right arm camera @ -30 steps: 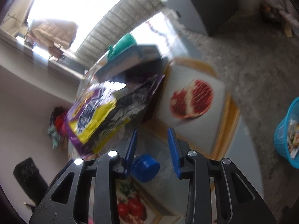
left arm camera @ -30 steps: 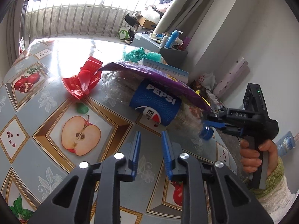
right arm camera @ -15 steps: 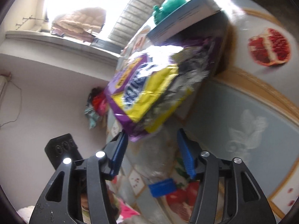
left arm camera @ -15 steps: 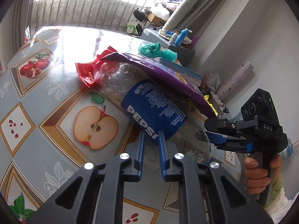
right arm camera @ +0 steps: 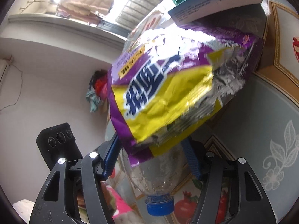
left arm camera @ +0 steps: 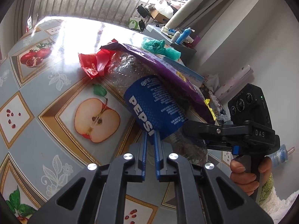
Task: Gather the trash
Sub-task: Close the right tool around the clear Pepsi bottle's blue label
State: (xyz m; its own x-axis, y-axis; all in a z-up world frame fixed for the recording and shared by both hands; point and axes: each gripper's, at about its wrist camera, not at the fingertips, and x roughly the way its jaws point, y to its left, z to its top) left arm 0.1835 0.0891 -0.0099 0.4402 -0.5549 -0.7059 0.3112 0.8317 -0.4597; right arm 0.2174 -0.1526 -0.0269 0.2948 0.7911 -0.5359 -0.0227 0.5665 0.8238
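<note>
A clear Pepsi bottle [left arm camera: 155,110] with a blue label is lifted at a tilt over the fruit-pattern table [left arm camera: 46,97]. A purple and yellow snack bag [right arm camera: 166,85] lies on top of it. My right gripper [right arm camera: 151,158] grips the bottle's shoulder [right arm camera: 158,169] between its blue fingers, the blue cap [right arm camera: 159,204] pointing at the camera. It also shows in the left wrist view [left arm camera: 224,136]. My left gripper [left arm camera: 150,141] is nearly shut and empty, its tips just under the bottle's label. A red wrapper [left arm camera: 95,63] lies behind the bottle.
A blue and white box [right arm camera: 214,3] with a green plastic bag [left arm camera: 160,46] on it lies beyond the snack bag. A dark shelf unit with bottles [left arm camera: 183,39] stands past the table's far right edge. A window railing runs along the back.
The right gripper opened from around the cap, slid up the bottle and closed on its shoulder, lifting it. The left gripper closed further and moved in under the label.
</note>
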